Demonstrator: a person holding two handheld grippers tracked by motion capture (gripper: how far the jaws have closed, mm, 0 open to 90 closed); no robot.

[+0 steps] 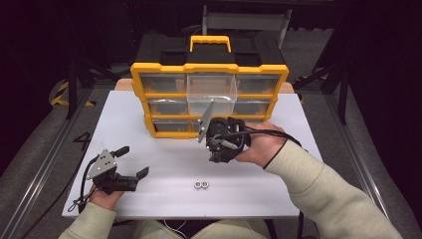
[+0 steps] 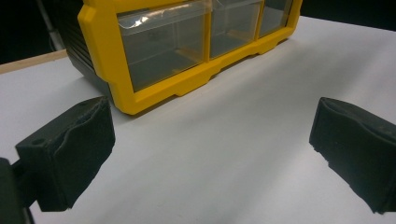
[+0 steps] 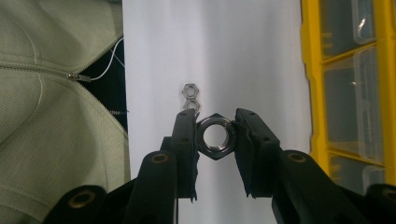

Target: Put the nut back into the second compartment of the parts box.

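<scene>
My right gripper is shut on a large steel hex nut, held flat between the two jaws above the white table. In the high view that gripper hovers in front of the yellow and black drawer organizer, whose top middle clear drawer is pulled out. Two small nuts lie together on the table near its front edge, also seen beyond the jaws as small nuts. My left gripper rests at the front left, open, with nothing between its pads.
The white table has free room between the organizer and the front edge. The organizer's lower clear drawers are closed. A person's light green zipped jacket lies just past the table's front edge.
</scene>
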